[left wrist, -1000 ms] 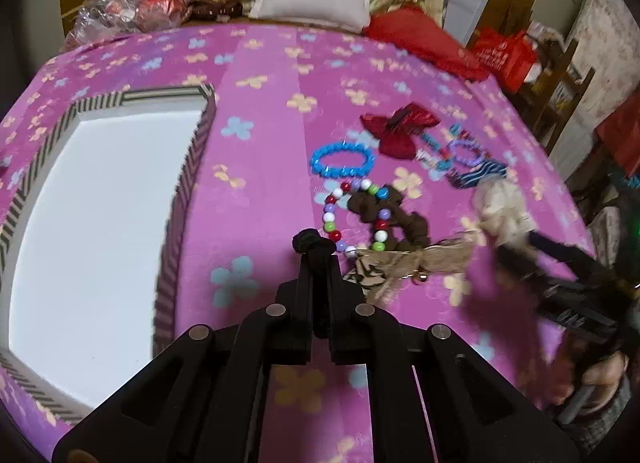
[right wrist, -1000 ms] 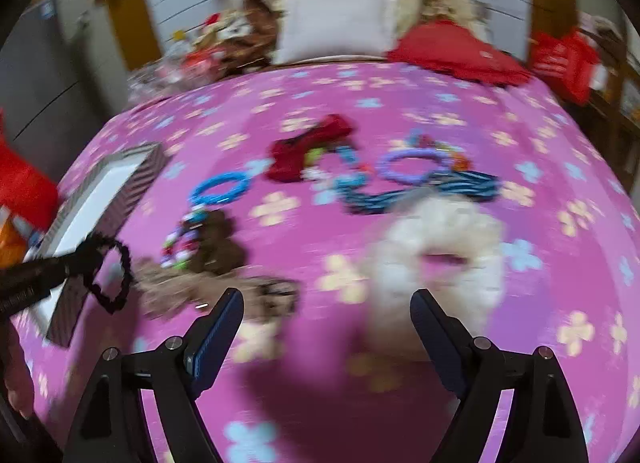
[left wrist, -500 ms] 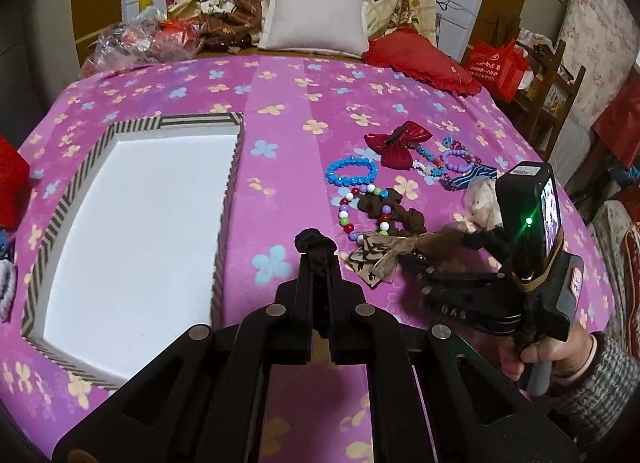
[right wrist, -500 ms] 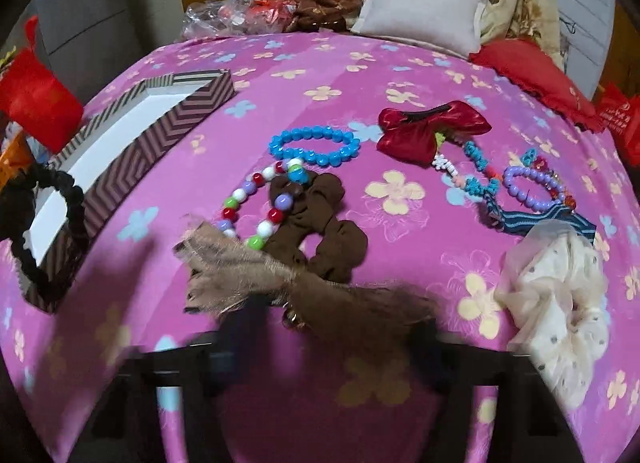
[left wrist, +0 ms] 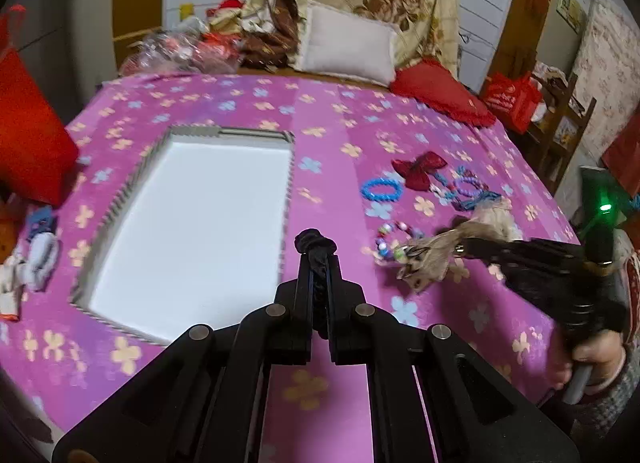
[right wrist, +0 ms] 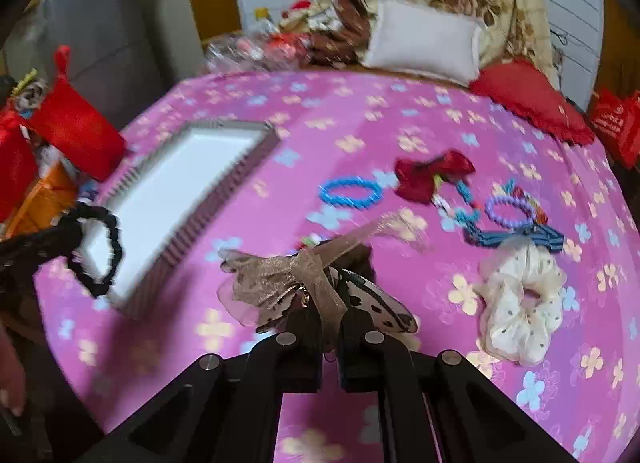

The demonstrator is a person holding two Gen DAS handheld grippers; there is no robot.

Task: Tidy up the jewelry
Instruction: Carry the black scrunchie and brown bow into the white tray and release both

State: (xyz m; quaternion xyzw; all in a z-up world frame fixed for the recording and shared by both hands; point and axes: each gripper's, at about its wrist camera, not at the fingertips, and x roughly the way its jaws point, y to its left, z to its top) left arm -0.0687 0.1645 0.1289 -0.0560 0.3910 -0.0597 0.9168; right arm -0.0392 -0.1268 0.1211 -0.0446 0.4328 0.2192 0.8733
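Pink flowered cloth [left wrist: 328, 135] covers the worktop. The left claw [left wrist: 316, 251] is clamped on a black hair tie [left wrist: 316, 241], which hangs as a loop from its tips in the right wrist view. Just ahead and to its left lies a shallow white tray [left wrist: 192, 223] with a striped rim.

The right claw [right wrist: 330, 315] has just been closing and now pinches a tan gauze bow [right wrist: 276, 283], lifted off the cloth; its ribbon tails trail away past the tips. Under the bow, partly hidden, are a brown scrunchie [right wrist: 362, 257] and a string of coloured beads [left wrist: 390, 241].

Farther beyond the right claw lie a blue bead bracelet [right wrist: 349, 193] and a red bow [right wrist: 430, 175]; off to its right sit a purple bead bracelet [right wrist: 510, 211], a blue striped band [right wrist: 516, 237] and a cream dotted scrunchie [right wrist: 520, 303].
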